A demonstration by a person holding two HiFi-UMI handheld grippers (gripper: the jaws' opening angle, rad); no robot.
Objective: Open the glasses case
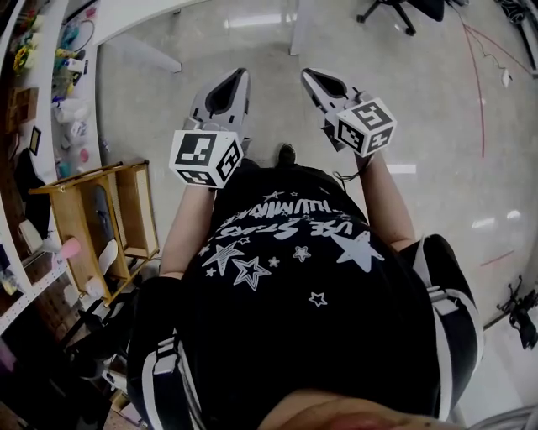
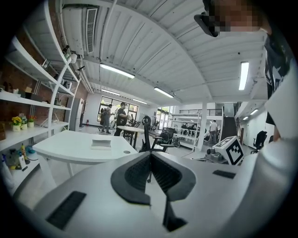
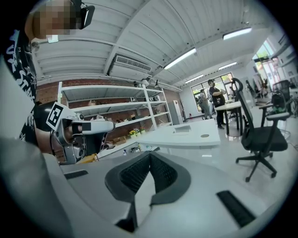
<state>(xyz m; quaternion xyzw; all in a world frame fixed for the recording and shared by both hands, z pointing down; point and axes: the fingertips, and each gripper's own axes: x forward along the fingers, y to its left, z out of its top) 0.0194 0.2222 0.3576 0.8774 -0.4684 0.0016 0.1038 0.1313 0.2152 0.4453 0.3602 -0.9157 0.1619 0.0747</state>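
No glasses case shows for certain in any view. A small pale flat box (image 2: 101,144) lies on a white table (image 2: 70,148) ahead; what it is I cannot tell. The same box (image 3: 181,129) appears in the right gripper view. My left gripper (image 1: 241,76) and right gripper (image 1: 308,74) are held side by side in front of the person's chest, above bare floor, pointing away. The left gripper (image 2: 150,155) has its jaws together with nothing between them. The right gripper (image 3: 150,154) is likewise shut and empty.
A wooden rack (image 1: 92,218) stands at the person's left, with wall shelves (image 1: 34,101) of small items beyond it. The white table's corner (image 1: 134,17) is far left ahead. A black office chair (image 3: 260,139) stands on the glossy floor. People stand by tables in the distance (image 2: 122,116).
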